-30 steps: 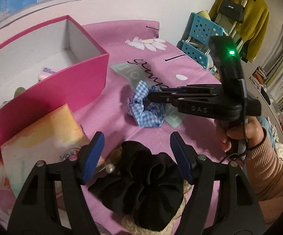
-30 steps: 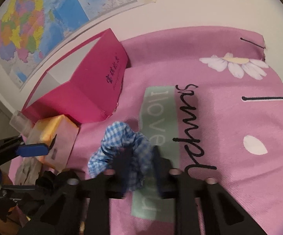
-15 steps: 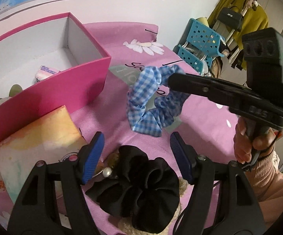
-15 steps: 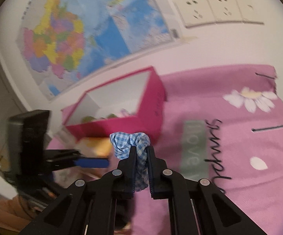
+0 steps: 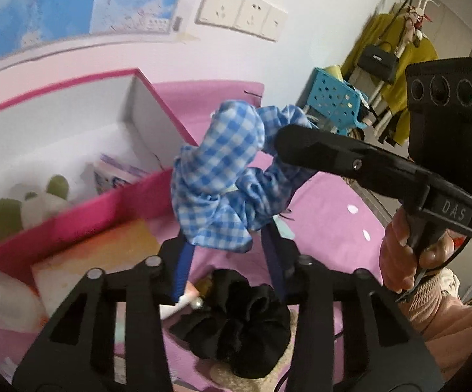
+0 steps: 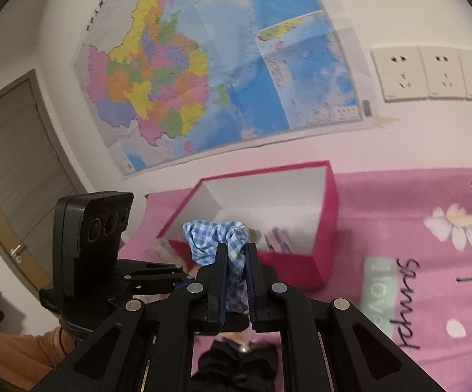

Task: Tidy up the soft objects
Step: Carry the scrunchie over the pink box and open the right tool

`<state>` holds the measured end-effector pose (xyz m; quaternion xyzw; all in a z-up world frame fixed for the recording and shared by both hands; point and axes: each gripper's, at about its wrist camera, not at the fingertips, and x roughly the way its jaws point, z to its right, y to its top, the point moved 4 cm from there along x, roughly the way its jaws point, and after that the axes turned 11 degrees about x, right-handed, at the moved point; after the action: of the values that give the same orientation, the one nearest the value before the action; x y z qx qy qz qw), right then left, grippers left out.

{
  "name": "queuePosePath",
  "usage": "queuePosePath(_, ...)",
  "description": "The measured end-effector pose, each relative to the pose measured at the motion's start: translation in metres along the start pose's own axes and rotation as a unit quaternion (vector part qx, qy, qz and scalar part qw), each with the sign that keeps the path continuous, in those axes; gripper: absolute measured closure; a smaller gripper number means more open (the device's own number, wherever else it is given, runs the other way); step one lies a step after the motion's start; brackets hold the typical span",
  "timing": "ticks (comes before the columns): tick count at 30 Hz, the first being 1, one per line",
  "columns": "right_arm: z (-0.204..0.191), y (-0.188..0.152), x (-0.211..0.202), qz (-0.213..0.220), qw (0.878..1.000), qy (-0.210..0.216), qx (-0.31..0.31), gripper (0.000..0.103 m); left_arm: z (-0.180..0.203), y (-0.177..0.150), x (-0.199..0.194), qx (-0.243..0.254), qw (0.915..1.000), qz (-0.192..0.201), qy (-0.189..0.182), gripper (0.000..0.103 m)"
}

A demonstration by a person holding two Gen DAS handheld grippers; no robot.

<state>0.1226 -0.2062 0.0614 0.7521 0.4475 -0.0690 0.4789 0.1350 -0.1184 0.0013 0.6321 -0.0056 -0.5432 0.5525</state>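
The blue gingham scrunchie was pinched between the closed fingers of the right claw and held raised in the air, in front of the pink box. The right claw was levelled toward the wall map, gripped from below by a hand. The left claw was spread apart, with nothing in it, just under the hanging scrunchie and above the black scrunchie lying on the pink-covered surface.
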Motion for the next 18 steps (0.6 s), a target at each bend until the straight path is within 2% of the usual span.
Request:
queuePosePath(10,0.001,0.034,0.033,0.003,1.000,-0.011,-0.007,0.094,-0.032,0.026,-0.012,-0.013,0.9981,0.013,0.058,0.066)
queuePosePath(18,0.018,0.051,0.065,-0.016,0.999,-0.041,0.005,0.094,-0.054,0.043,0.002,-0.030,0.9959,-0.010,0.085,0.066)
